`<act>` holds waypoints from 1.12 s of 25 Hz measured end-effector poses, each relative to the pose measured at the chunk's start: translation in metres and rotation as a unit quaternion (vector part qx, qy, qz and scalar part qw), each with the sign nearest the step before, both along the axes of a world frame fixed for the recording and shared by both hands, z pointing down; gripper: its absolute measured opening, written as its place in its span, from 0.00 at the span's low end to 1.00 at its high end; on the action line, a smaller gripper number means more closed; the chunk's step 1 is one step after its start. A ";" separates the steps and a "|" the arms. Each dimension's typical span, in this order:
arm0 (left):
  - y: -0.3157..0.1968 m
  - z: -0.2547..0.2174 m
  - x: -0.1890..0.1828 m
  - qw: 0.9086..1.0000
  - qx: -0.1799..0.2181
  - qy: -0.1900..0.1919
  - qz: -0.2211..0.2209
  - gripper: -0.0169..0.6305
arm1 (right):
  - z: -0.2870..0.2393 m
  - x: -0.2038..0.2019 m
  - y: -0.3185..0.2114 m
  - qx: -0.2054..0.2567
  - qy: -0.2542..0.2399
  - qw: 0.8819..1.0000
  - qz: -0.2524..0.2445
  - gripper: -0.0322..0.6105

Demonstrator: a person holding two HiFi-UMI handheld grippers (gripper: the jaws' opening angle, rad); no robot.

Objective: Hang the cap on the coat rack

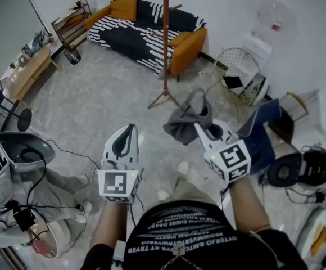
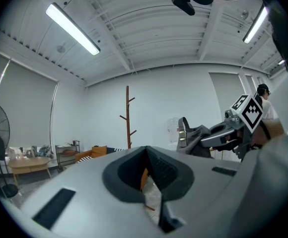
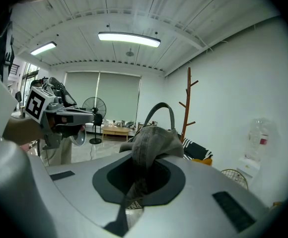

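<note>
The right gripper is held forward on the right. Its jaws are clamped on the fabric of the grey cap, and the cap's strap loop stands above them. The left gripper is held alongside on the left, jaws together with nothing between them. The wooden coat rack stands ahead, well apart from the cap and in front of the striped sofa. A wire basket lies to the right of the rack's base.

Black T-shirt with white lettering, pale grey left hand-held gripper and right hand-held gripper, black-and-white marker cubes
</note>
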State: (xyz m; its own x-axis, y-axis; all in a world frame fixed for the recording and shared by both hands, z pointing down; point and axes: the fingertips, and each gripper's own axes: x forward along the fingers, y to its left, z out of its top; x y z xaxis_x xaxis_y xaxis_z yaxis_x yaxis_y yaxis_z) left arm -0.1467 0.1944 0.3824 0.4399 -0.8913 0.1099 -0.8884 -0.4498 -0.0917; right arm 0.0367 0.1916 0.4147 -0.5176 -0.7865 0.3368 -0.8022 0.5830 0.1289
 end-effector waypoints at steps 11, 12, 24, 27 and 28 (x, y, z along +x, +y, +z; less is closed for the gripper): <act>-0.049 0.010 0.018 1.000 -0.010 -0.002 0.006 0.03 | 0.006 0.014 -0.048 -0.003 -0.012 1.000 0.001 0.07; -0.057 0.009 0.023 1.000 -0.014 0.001 0.007 0.03 | 0.006 0.018 -0.056 -0.005 -0.011 1.000 -0.001 0.07; -0.128 0.015 0.032 0.999 -0.039 0.017 -0.004 0.03 | 0.009 0.027 -0.128 -0.014 0.002 1.000 -0.009 0.07; -0.145 0.012 0.036 0.999 -0.034 0.019 -0.003 0.03 | 0.005 0.030 -0.145 -0.018 0.001 1.000 -0.011 0.07; -0.149 0.011 0.037 0.999 -0.033 0.022 -0.004 0.03 | 0.003 0.030 -0.150 -0.019 0.000 1.000 -0.011 0.07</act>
